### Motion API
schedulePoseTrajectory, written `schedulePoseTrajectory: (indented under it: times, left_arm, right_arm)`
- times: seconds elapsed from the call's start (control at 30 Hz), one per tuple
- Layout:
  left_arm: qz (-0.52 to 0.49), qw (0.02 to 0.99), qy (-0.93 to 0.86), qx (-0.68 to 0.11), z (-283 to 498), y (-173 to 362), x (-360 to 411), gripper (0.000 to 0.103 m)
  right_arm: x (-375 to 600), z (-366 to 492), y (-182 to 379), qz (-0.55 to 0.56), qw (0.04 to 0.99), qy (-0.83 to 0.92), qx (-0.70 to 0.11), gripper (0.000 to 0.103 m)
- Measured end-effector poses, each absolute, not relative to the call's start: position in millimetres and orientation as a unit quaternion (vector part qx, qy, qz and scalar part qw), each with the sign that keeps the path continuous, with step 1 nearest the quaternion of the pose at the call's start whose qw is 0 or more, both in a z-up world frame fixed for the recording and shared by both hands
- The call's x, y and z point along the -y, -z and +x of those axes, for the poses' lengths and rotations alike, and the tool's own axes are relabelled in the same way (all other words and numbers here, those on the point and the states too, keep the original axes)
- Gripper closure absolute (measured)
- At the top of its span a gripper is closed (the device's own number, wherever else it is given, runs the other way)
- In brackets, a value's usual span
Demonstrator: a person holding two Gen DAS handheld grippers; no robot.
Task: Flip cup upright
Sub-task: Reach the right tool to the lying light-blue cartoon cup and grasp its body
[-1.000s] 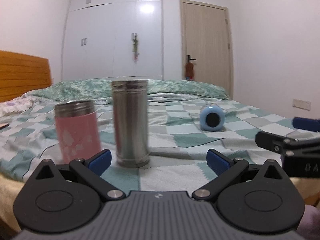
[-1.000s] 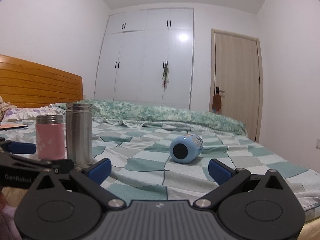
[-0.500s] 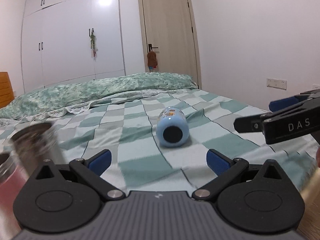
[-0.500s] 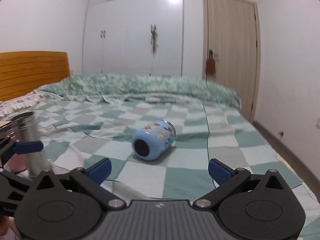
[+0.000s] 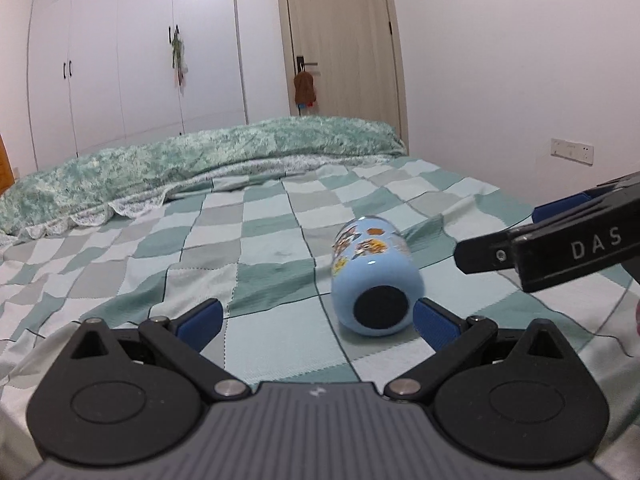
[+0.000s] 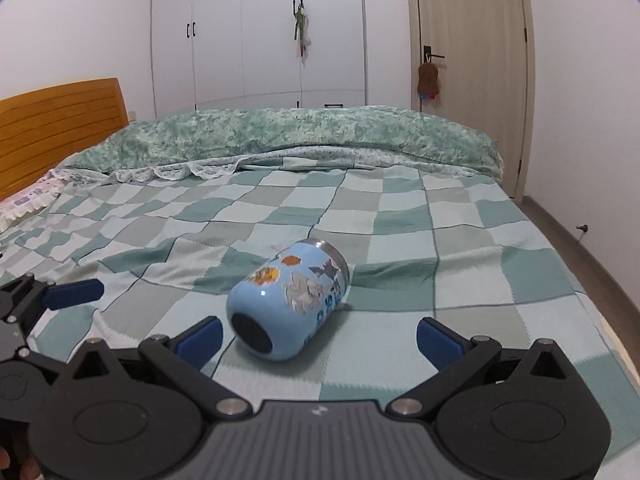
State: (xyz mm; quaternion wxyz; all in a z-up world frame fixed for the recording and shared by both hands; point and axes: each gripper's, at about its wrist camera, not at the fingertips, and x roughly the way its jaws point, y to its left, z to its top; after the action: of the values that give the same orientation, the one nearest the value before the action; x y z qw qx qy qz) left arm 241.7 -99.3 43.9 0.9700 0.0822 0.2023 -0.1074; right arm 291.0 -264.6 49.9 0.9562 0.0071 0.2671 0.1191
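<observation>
A light-blue cylindrical cup with cartoon stickers lies on its side on the bed's green-and-white checked quilt, sitting in the lower middle of the left wrist view. Its dark round base faces the camera and its metal-rimmed mouth points away toward the far side of the bed.

The left gripper fills the bottom of that frame with its jaws spread wide and nothing between them; its right blue fingertip sits just beside the cup's base, though whether it touches cannot be told. The other gripper's black finger marked "DAS" reaches in from the right edge of this frame, above and to the right of the cup.

In the right wrist view the cup lies left of centre in the lower half, angled so its base points to the lower left and its silver rim to the upper right. The right gripper is also wide open and empty, its left blue fingertip near the cup's base. At the far left edge a blue-tipped finger of the left gripper shows.

A rumpled green patterned duvet lies across the far end of the bed, below white wardrobe doors in the upper middle and a pale wooden door at the upper right. An orange wooden headboard stands at the left.
</observation>
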Motion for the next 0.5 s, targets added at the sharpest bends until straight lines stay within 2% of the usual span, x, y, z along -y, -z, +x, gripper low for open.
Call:
schedulePoseTrajectory:
  times: [0.5]
  left_arm:
    - [0.132,0.952,0.129,-0.245,310.3,-25.0,53.9,0.000]
  right_arm:
    - [216.7,363.0,-30.0,0.011,0.942,-0.110,-0.317,0.000]
